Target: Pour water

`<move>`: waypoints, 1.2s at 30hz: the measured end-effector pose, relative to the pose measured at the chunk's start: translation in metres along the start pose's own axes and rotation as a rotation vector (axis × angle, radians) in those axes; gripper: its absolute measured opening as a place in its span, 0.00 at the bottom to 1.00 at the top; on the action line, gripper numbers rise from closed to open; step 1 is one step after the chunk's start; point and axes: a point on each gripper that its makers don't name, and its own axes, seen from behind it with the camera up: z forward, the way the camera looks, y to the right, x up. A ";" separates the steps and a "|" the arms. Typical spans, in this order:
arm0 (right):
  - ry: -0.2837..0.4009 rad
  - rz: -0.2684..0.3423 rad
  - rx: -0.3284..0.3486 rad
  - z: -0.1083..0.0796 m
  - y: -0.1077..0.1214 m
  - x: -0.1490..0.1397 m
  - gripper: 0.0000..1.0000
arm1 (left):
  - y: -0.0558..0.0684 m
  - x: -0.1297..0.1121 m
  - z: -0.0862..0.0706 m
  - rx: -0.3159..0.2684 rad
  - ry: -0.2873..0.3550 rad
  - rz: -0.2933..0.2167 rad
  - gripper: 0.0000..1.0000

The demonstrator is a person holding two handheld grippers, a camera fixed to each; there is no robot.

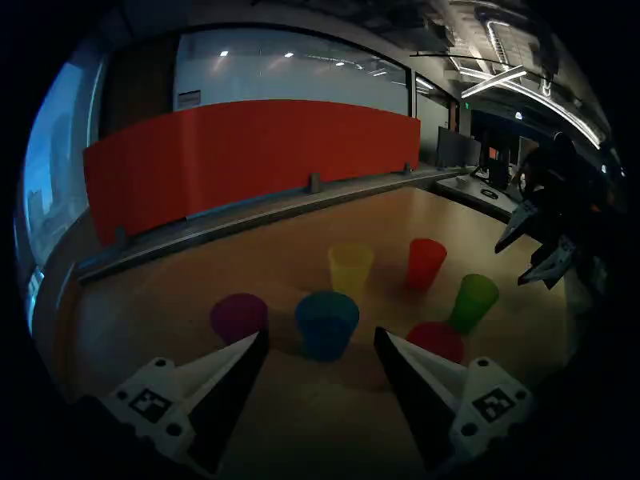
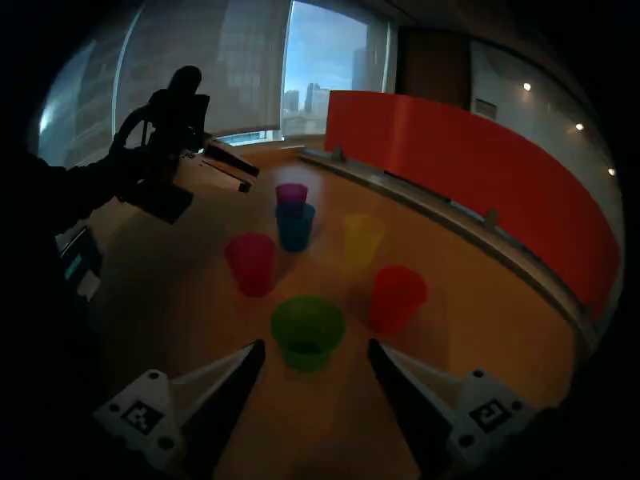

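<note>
Blue cup (image 1: 326, 324) is standing on the surface (image 1: 320, 424) before the left claw (image 1: 320, 334), green cup (image 2: 307, 330) before the right claw (image 2: 314, 344). Both claws are gaping (gripping nothing), so this is looking like the reaching step, with closing on one cup likely coming next.

- no legible text, brand or number
- white notice (image 1: 190, 99) on glass wall (image 1: 320, 76): too small to read
- square code tags (image 1: 152, 402) on left gripper (image 1: 320, 331) and right gripper (image 2: 314, 342): patterns, no letters
</note>
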 end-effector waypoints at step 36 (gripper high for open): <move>-0.044 -0.013 0.066 0.083 -0.011 -0.019 0.99 | -0.006 -0.014 0.011 0.009 -0.019 -0.003 0.97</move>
